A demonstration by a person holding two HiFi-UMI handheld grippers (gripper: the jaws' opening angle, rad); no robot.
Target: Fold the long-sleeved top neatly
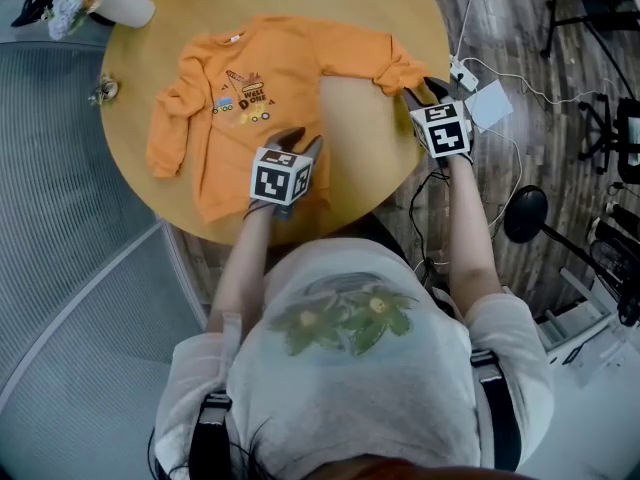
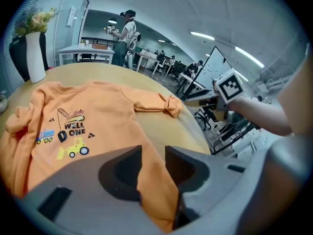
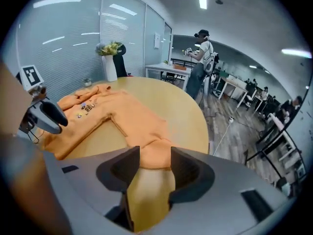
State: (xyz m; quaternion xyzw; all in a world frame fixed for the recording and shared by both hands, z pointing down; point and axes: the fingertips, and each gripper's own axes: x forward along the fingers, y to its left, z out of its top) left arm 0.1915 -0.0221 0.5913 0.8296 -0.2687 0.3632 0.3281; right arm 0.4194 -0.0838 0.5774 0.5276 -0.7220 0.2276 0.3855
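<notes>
Vase [image 1: 125, 8] behind-left of top [image 1: 260, 88], on table [image 1: 360, 138]

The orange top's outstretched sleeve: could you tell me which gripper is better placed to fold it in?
Right, probably: the right gripper has its open jaws either side of the sleeve cuff, while the left gripper is shut on the hem, farther away.

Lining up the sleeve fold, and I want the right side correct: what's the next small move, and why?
Probably close the right gripper on the sleeve cuff. Its jaws stand apart with the bunched cuff between their tips, ungripped, and that sleeve lies stretched sideways on the table. The left gripper pinches the orange top at its hem, so the garment looks anchored.
</notes>
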